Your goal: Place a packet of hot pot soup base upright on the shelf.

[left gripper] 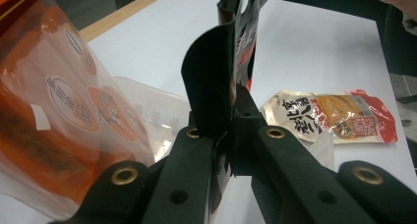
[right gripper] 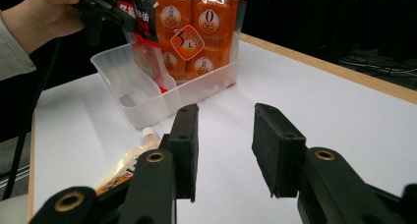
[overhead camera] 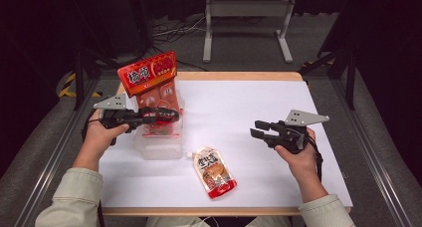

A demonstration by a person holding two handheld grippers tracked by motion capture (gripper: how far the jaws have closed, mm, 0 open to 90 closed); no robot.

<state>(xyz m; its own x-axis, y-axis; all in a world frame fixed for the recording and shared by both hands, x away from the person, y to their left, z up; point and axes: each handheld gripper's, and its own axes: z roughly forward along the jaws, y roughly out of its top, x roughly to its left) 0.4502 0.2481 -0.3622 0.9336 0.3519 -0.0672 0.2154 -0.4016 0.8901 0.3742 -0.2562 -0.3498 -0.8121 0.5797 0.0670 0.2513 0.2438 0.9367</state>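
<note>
Left gripper: black two-jaw left gripper (overhead camera: 166, 116) clamped tight on a thin dark red-and-black packet (left gripper: 242, 47), held above the tub; in the left gripper view the packet stands upright, pinched between the jaws.
Dark packet: its lower end hangs into the clear plastic rectangular tub (overhead camera: 160, 148), seen in the right gripper view just beside the orange bag.
Orange bag: tall orange-and-red snack bag with round labels (overhead camera: 155, 82), standing upright in the far end of the tub, its red header tilted toward the left.
Tub: sits on the white table sheet (overhead camera: 259, 107), near the table's left edge, in front of the left hand (overhead camera: 102, 132).
Spouted pouch: cream-and-red soft pouch with a white cap (overhead camera: 214, 171), lying flat on the sheet just beside the tub's near right corner, touched by neither gripper.
Right gripper: black right gripper (overhead camera: 257, 129) held in the right hand (overhead camera: 298, 150) above the sheet, well apart from the tub; jaws parted with nothing between them, pointing toward the tub.
Table: pale wooden edge (overhead camera: 239, 76) showing around the sheet.
</note>
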